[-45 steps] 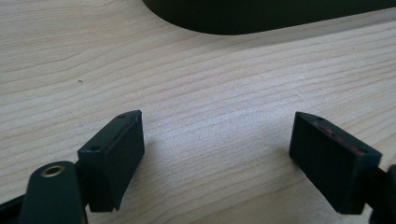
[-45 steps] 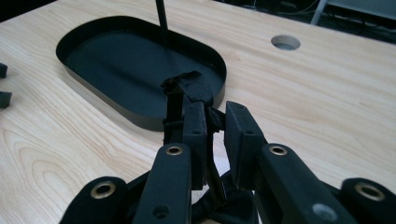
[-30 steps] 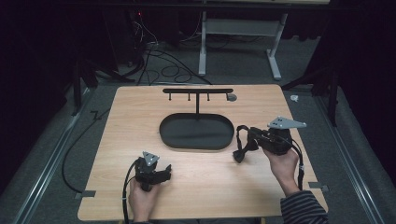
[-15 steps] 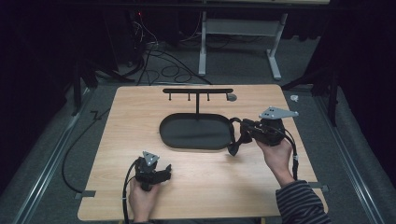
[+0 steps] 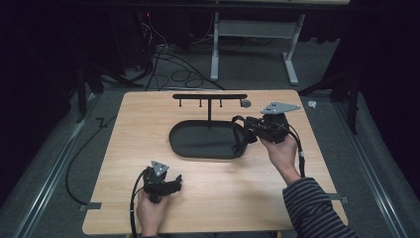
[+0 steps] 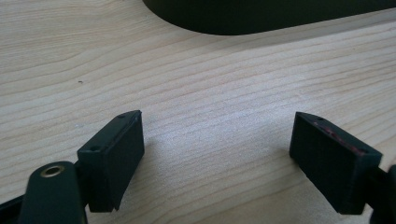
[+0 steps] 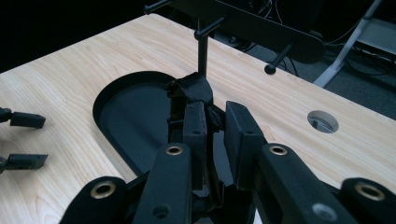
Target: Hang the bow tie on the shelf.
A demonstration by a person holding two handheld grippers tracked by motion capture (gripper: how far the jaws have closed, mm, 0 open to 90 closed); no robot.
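A black stand has an oval tray as its base, a thin post and a top bar with short pegs. My right gripper hovers over the tray's right end, shut on a black strap whose loop hangs below the jaws. In the right gripper view the strap bunches out past the gripper, just short of the post, with the bar above. My left gripper rests open on the table near the front edge. Bare wood lies between its jaws, with the tray's edge beyond my left gripper.
The wooden table has a round hole at the back, right of the stand. Floor cables and a desk frame lie beyond the far edge. The left gripper appears at the left of the right gripper view.
My right gripper has carried the strap left and away from the person, from beside the tray to over its right end. The left gripper has stayed put.
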